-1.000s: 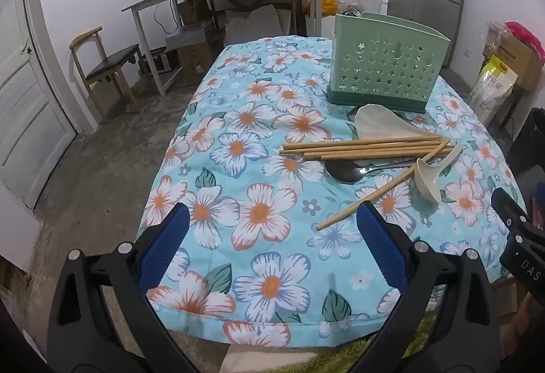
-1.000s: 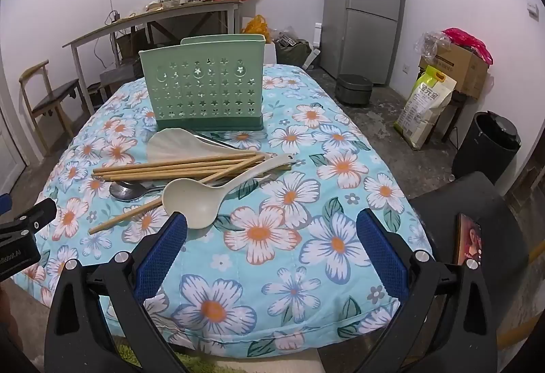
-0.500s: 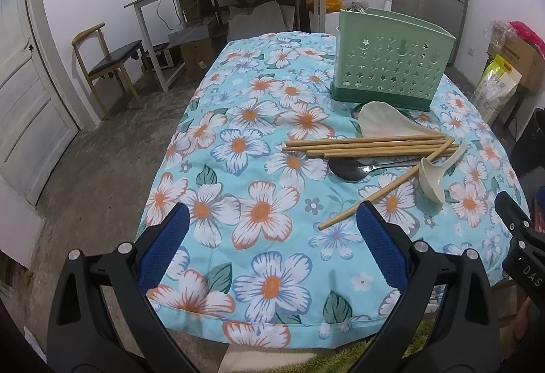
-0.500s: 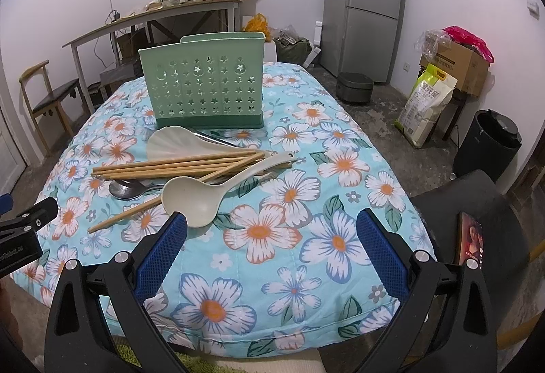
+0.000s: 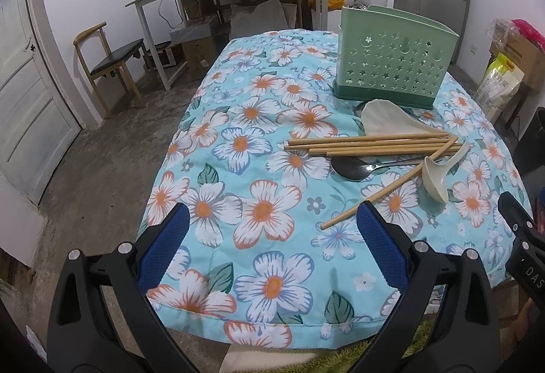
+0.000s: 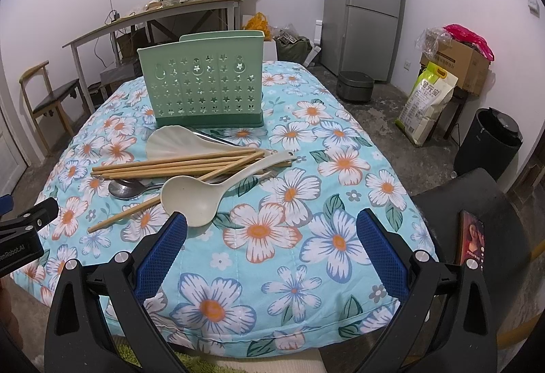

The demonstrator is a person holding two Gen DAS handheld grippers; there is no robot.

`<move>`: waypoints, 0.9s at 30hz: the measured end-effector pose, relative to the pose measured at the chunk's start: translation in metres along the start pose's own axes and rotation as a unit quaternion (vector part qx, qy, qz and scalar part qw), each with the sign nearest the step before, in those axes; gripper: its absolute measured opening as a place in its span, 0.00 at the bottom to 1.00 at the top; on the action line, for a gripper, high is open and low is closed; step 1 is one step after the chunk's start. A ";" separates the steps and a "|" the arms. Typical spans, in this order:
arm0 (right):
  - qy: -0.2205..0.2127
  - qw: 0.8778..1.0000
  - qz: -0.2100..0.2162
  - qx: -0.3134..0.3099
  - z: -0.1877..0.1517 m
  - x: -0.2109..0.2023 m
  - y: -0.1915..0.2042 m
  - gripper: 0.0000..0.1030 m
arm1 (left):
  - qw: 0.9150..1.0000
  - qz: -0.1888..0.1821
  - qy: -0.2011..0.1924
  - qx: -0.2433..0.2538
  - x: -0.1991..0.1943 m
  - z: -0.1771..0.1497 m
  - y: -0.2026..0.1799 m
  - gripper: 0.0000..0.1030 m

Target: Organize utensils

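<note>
Both tools idle at the near edge of the tabletop [image 6: 306, 315]: left tool [image 5: 272, 250] and right tool [image 6: 270, 252] spread wide, nothing held. Utensils sit in one pile in front of the green holder [image 6: 204, 87]: chopsticks [image 6: 177, 165], cream ladle [image 6: 194, 199], metal spoon [image 6: 127, 189], rice paddle [image 6: 173, 143]. I'd start with the ladle; it lies on top, nearest the right tool. Pinch mid-handle, lift straight up so the chopsticks don't scatter, drop it in bowl-up.
</note>
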State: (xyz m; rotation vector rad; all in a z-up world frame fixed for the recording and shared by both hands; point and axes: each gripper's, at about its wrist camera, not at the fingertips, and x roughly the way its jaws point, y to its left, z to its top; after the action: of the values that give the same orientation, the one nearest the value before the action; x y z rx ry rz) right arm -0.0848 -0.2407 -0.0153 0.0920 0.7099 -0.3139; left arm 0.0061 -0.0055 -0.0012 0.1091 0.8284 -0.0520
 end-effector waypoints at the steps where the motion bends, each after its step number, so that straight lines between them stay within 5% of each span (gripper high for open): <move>1: 0.000 1.000 0.000 0.000 0.000 0.000 0.000 0.94 | 1.000 0.000 0.000 0.000 0.000 0.000 0.000 0.92; 27: 0.000 1.000 0.005 0.000 0.001 0.001 0.000 0.94 | 1.000 0.000 0.001 0.000 0.000 0.000 0.001 0.92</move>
State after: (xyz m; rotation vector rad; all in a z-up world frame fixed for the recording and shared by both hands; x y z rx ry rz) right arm -0.0834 -0.2406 -0.0155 0.0952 0.7102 -0.3048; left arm 0.0065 -0.0042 -0.0013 0.1085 0.8300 -0.0515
